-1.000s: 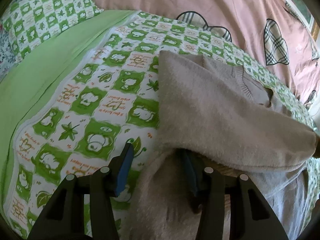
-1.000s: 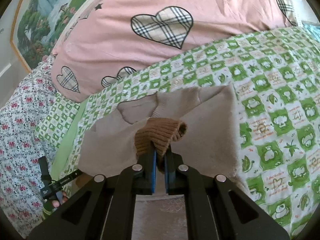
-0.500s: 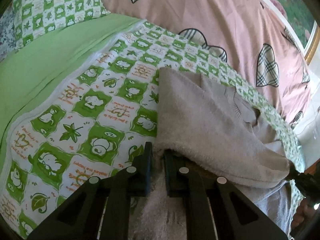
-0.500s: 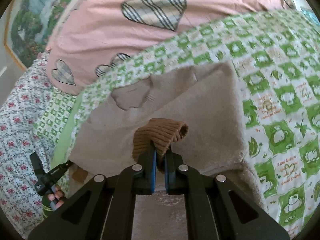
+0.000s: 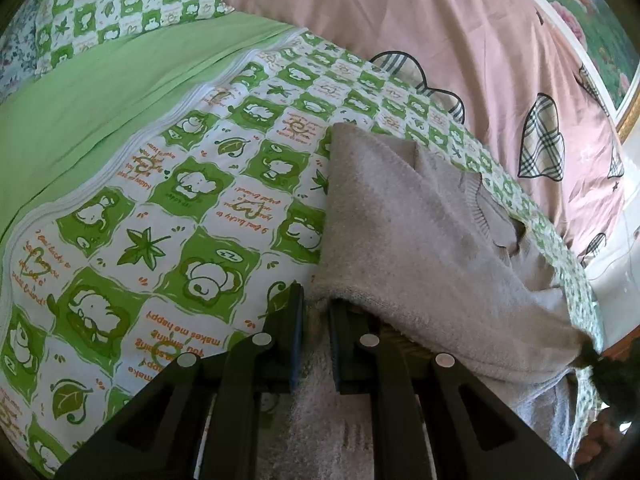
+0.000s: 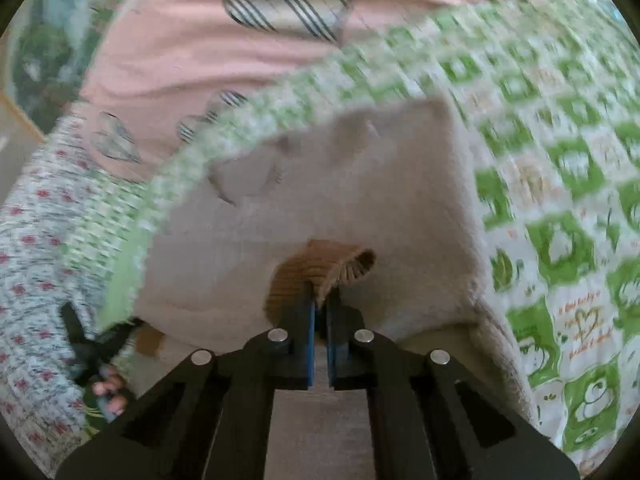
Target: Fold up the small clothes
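A small beige knit sweater [image 5: 404, 224] lies on the green-and-white checked bed sheet [image 5: 192, 184], its upper part folded over toward me. My left gripper [image 5: 316, 308] is shut on the sweater's fuzzy beige edge at the fold. In the right wrist view the sweater [image 6: 360, 192] is spread ahead, blurred by motion. My right gripper [image 6: 322, 300] is shut on its brown ribbed cuff [image 6: 320, 268], held above the beige cloth. The left gripper also shows in the right wrist view [image 6: 96, 348] at the lower left, with the person's fingers.
A pink duvet with plaid hearts [image 5: 460, 48] lies behind the sweater. A plain green sheet [image 5: 88, 96] and a checked pillow [image 5: 120, 4] are at the left. A floral fabric [image 6: 28, 280] is at the left in the right wrist view. A framed picture [image 5: 592, 20] hangs behind.
My left gripper closed on the sweater's edge at the fold, from open a second ago. Both grippers have moved forward over the sweater; the right keeps the brown cuff and is moving fast.
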